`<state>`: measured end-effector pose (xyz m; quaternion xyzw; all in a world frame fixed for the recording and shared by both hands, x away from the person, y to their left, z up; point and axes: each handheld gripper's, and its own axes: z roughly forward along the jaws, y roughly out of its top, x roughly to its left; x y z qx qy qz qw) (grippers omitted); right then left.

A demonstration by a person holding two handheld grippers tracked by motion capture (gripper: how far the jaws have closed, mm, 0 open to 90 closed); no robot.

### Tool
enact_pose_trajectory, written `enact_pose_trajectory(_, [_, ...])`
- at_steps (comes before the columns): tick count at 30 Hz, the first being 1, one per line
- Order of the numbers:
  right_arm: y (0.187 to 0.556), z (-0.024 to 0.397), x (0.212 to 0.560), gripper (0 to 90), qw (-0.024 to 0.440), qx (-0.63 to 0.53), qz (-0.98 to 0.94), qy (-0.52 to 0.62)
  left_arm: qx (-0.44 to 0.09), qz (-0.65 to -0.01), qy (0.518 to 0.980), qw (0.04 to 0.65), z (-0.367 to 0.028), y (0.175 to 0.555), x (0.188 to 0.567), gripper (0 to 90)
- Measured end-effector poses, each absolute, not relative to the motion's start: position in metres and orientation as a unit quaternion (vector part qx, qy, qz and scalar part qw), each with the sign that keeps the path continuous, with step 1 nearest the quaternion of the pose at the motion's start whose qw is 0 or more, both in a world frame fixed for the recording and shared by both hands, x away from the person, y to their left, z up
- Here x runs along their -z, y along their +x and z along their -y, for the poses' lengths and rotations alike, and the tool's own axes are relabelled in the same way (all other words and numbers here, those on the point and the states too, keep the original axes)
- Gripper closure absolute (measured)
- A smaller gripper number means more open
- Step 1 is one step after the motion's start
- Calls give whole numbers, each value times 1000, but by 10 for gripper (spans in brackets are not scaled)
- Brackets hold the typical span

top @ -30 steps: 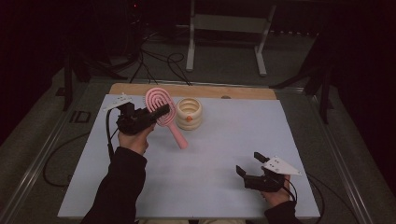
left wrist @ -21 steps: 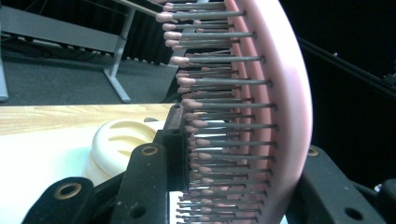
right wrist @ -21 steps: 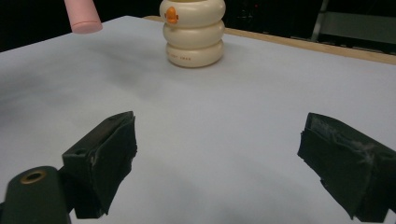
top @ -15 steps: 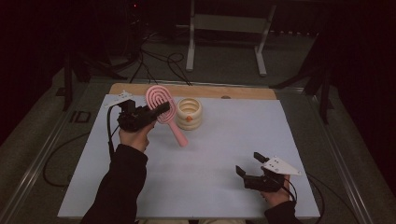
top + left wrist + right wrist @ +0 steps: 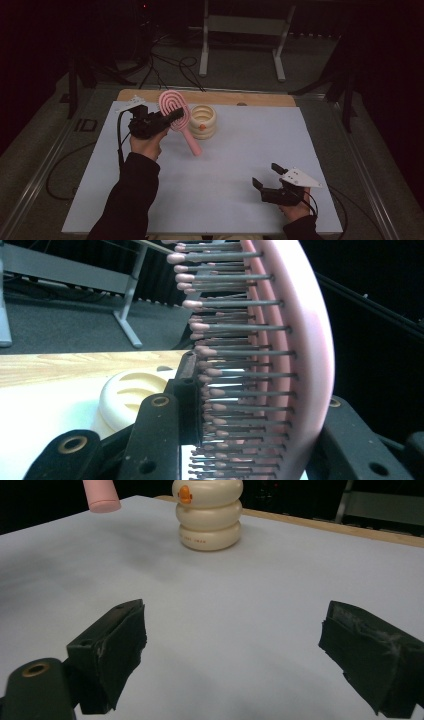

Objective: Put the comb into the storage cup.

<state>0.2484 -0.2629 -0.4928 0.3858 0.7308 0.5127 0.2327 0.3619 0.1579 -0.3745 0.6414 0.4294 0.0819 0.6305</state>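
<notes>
As seen from the high view, the left gripper [image 5: 172,118] sits in the upper left of the frame, its jaws closed across the oval head of a pink hairbrush [image 5: 176,111], whose handle slants down and to the right toward the middle of the white table cover [image 5: 240,165]; the handle end appears to hang clear of the cover, though the angle leaves this uncertain. Seen along the left gripper view, the brush head [image 5: 295,340] rises tall through the right half of the frame, its grey bristles with pink tips pointing left, one black jaw pressed among the bristles and the other against the smooth pink back. Just to the right of the brush in the high view stands a cream ribbed jar [image 5: 202,121] bearing a small orange mark, near the wooden strip [image 5: 260,99] that runs along the far edge of the cover; brush and jar sit close, and whether they touch cannot be judged. Low in the right of that frame, the right gripper [image 5: 267,176] is held well apart from both things, its jaws spread wide with nothing between them. Across the right gripper view [image 5: 232,655] the two black pads flank bare cover, the jar [image 5: 207,515] stands at top centre, and the pink handle end [image 5: 101,497] enters at the upper left.
</notes>
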Motion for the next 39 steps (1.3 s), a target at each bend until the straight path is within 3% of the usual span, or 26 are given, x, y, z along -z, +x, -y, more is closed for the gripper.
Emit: enact_pose_trajectory(39, [249, 262, 494, 106, 230, -512, -733, 384, -83, -452, 623, 633, -162, 383, 367, 648])
